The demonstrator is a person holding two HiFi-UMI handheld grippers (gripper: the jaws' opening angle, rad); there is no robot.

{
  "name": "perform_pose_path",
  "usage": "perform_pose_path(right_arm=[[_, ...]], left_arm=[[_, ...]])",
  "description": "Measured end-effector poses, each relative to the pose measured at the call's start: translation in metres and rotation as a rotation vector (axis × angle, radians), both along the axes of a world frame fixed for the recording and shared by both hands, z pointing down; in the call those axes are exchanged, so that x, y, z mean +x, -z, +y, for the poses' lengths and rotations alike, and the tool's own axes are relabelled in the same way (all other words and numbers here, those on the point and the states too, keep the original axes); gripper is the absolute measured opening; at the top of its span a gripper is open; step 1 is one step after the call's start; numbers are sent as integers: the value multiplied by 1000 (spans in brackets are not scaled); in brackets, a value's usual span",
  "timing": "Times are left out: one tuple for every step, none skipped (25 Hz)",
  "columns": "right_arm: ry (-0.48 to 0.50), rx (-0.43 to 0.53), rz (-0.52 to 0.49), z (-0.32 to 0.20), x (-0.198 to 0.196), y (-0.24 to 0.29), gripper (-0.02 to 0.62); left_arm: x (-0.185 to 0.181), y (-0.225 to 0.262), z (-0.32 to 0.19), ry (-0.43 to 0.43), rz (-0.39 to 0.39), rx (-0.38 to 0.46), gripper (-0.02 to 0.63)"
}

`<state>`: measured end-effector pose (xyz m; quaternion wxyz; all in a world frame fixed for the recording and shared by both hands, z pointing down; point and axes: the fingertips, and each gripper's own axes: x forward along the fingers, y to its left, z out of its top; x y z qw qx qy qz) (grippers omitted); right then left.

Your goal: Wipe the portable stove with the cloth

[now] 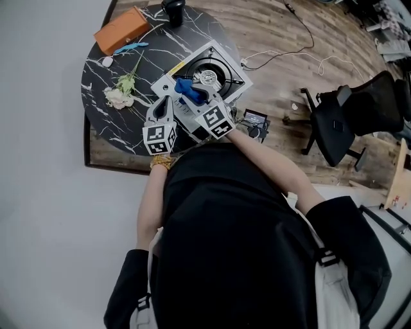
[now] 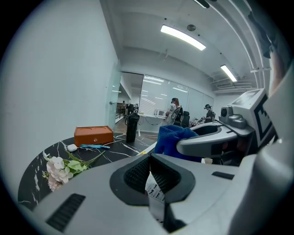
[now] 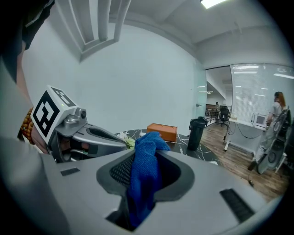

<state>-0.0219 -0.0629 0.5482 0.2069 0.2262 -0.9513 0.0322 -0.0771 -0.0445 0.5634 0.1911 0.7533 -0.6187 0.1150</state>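
Observation:
The white and silver portable stove (image 1: 215,71) stands on the near right part of a round black marble table (image 1: 109,125). My right gripper (image 1: 194,97) is shut on a blue cloth (image 1: 186,88), which hangs over the stove's near left corner. In the right gripper view the cloth (image 3: 144,170) bunches up out of the closed jaws of my right gripper (image 3: 142,174). My left gripper (image 1: 164,104) hovers just left of it, at the stove's near edge. Its jaws (image 2: 150,173) are shut; a thin white printed strip shows in the seam, and what it is I cannot tell.
On the table lie an orange box (image 1: 122,29), a black bottle (image 1: 173,9), a blue stick (image 1: 131,47), a small white object (image 1: 106,62) and a pale flower (image 1: 119,95). A black office chair (image 1: 347,115) and loose cables (image 1: 302,45) are on the wooden floor at right.

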Motion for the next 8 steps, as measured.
perform_pose_path(right_arm=[[2, 0, 2, 1, 0, 0, 94], [4, -1, 3, 1, -1, -1, 94], [5, -2, 3, 2, -1, -1, 94], [7, -3, 2, 2, -1, -1, 94], [9, -5, 2, 3, -1, -1, 94], [11, -6, 2, 3, -1, -1, 94], [12, -8, 2, 3, 0, -1, 94], [14, -9, 2, 3, 0, -1, 94]], left_arm=[[0, -1, 0, 0, 0, -2, 14], [0, -1, 1, 1, 1, -3, 14], [-1, -1, 1, 2, 2, -5, 14], [-1, -2, 2, 3, 3, -6, 14], [0, -2, 2, 5, 3, -8, 14], [0, -2, 3, 6, 3, -10, 14], [0, -2, 3, 8, 4, -11, 14], [1, -2, 4, 9, 5, -12, 14]])
